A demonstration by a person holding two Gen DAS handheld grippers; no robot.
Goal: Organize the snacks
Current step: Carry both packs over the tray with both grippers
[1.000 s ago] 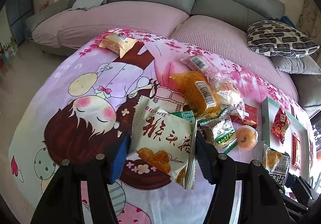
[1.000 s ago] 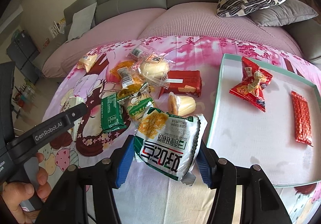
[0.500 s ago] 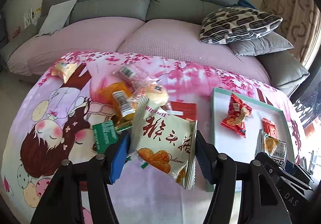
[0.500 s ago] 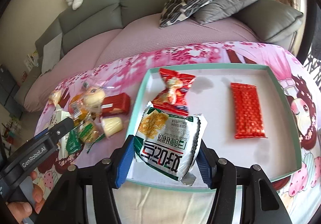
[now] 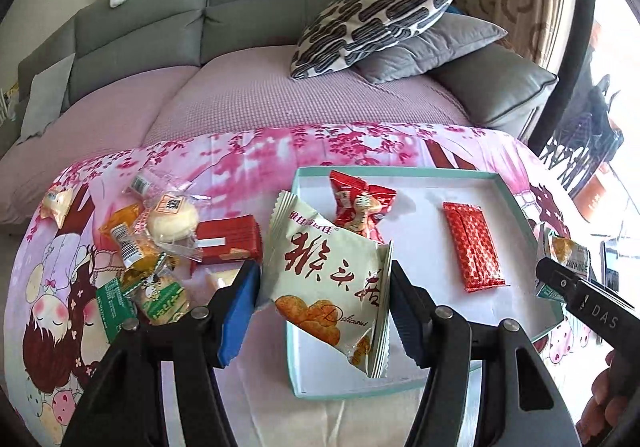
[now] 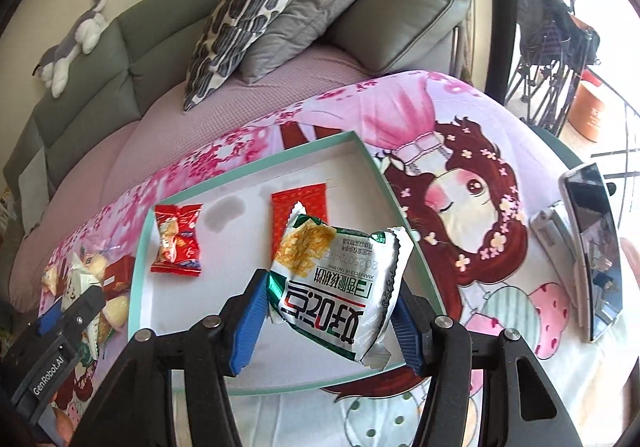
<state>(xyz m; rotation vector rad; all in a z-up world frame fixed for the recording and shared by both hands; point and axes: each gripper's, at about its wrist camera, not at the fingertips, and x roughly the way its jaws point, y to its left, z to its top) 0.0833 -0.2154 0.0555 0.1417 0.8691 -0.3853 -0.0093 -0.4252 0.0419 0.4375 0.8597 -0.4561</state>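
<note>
Partway through. The tray (image 5: 516,203) holds two snacks so far: a red twist-end packet (image 5: 362,207) and a flat red dotted packet (image 5: 474,247).

Left gripper (image 5: 320,295): jaws closed on a cream snack bag (image 5: 328,279) with red lettering, pads pressing both of its side edges. The bag hangs between the jaws over the tray's near-left part, with the red twist-end packet just beyond the jaw tips. Not yet set down.

Right gripper (image 6: 332,311): jaws closed on a white-and-green snack bag (image 6: 340,287), held between the pads over the tray's near-right part; the flat red packet lies just past the tips. Also not yet released.

Still to sort — a loose pile (image 5: 160,247) on the worktop, off to the left of the left jaws: a round bun in clear wrap, a red box-shaped pack, orange and green packets, and one small packet (image 5: 56,205) farther left by itself.

Judgement: two in, two about to go in, and at least half a dozen left — under halfway.
</note>
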